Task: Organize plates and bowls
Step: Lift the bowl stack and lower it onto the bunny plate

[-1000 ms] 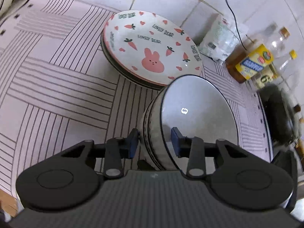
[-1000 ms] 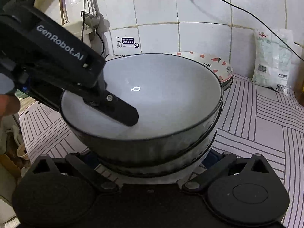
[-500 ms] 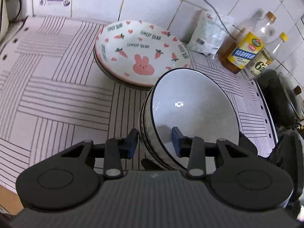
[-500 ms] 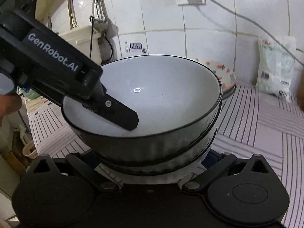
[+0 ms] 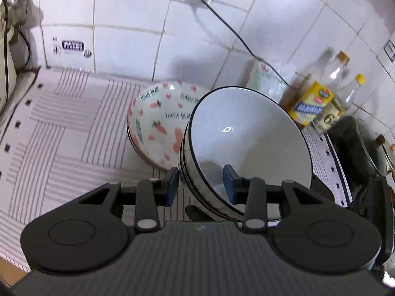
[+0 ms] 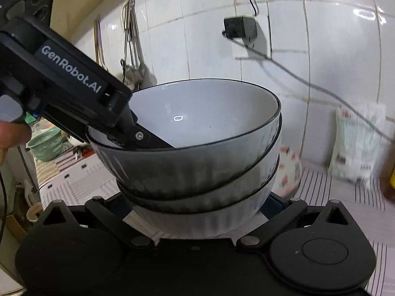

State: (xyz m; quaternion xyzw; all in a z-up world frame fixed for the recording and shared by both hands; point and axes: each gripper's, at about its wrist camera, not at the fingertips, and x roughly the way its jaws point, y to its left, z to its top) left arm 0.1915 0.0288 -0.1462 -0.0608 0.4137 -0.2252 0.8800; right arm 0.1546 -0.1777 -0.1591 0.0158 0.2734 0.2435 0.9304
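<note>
Both grippers have risen since the earlier frames, carrying the stack of white, dark-rimmed ceramic bowls [image 5: 249, 145] clear of the striped white countertop mat [image 5: 64, 133], so the tiled wall now fills more of each view. Nearest, the left gripper [image 5: 200, 185] pinches the stack's near rim, one blue pad outside the ribbed wall and one inside the top bowl. From the opposite side, the right gripper [image 6: 197, 206] clamps the lowest bowl's base between its fingers, whose tips are hidden. Beyond and to the left, the carrot-and-rabbit patterned plates [image 5: 158, 125] lie stacked on the mat. Farthest right stand oil bottles [image 5: 318, 98] against the wall.
</note>
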